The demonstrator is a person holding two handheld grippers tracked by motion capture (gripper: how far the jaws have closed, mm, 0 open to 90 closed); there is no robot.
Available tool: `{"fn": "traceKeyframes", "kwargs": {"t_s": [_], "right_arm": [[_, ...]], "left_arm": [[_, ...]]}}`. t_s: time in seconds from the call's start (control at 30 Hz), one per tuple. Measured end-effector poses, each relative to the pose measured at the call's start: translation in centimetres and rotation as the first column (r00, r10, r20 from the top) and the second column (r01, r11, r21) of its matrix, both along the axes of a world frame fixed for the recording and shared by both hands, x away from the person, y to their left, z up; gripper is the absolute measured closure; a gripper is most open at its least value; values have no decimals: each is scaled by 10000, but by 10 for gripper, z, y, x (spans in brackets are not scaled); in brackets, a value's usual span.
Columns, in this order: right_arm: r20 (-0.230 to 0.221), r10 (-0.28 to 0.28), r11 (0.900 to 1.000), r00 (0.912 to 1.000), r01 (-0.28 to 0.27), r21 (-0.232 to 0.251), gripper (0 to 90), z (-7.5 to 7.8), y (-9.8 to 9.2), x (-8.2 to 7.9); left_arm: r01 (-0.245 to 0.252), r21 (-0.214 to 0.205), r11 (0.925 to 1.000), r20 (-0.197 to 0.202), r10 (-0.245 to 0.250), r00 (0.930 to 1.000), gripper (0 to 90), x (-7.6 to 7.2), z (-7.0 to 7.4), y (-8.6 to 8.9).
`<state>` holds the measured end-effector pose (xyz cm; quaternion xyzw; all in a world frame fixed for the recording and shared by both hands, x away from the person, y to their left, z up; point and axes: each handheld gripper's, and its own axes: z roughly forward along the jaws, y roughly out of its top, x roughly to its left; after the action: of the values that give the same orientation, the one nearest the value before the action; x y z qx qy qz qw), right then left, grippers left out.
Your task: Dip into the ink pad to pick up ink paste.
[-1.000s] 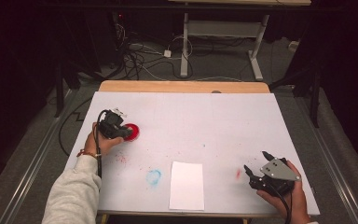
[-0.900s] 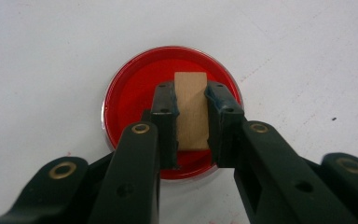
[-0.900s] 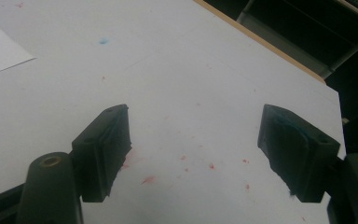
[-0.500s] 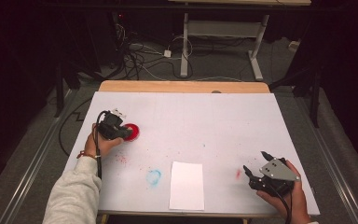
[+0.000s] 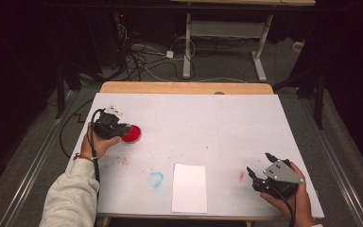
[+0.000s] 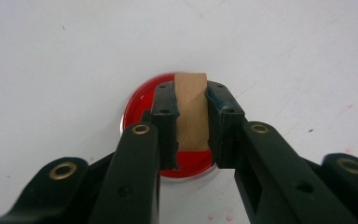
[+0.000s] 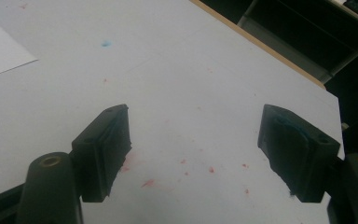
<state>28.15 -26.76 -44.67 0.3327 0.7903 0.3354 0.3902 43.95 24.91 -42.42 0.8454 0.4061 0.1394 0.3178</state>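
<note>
Two grippers are in your hands, and each is doing something different. Your left gripper (image 6: 191,121) has its jaws clamped on a tan wooden block (image 6: 190,109), which stands upright between the pads. Directly beneath the block sits a round red dish (image 5: 132,134), near the left edge of the white table (image 5: 208,123). Your right gripper (image 5: 260,166) rests low at the near right corner with its jaws spread wide and nothing between them; beneath them lie red paint specks (image 7: 182,170). Between your two hands a white sheet of paper (image 5: 189,187) lies flat at the near edge, just beside a blue smudge (image 5: 155,179)
</note>
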Motion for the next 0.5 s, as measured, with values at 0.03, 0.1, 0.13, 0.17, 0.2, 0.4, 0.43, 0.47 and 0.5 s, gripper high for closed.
{"fn": "traceKeyframes", "kwargs": {"t_s": [0.03,0.1,0.13,0.17,0.2,0.4,0.43,0.47,0.5], "right_arm": [[20,3,10000,10000,-2,-4,255,0,0,0],[51,22,10000,10000,-22,33,255,0,0,0],[56,-17,10000,10000,17,74,255,1,0,0],[63,-16,10000,10000,16,80,255,1,0,0],[63,-4,10000,10000,4,72,255,1,-1,0],[51,6,10000,10000,-6,64,255,1,0,0],[55,6,10000,10000,-6,60,255,1,0,0],[56,10,10000,10000,-10,52,254,1,0,0],[57,-3,10000,10000,2,57,255,1,0,0]], "left_arm": [[24,-51,10000,135,-24,9999,738,-2,4,1],[56,-111,9999,234,-54,9997,738,-5,8,1],[70,-143,9999,334,-65,9994,738,-7,12,1],[77,-137,9999,440,-71,9990,738,-9,15,0],[205,-127,9997,540,-198,9983,738,-12,20,0],[325,-56,9995,760,-320,9966,738,-18,29,-2],[369,-72,9993,750,-363,9965,738,-18,30,-2],[369,-72,9993,750,-363,9965,738,-18,30,-2],[358,-72,9993,769,-351,9964,738,-19,31,-2]]}}
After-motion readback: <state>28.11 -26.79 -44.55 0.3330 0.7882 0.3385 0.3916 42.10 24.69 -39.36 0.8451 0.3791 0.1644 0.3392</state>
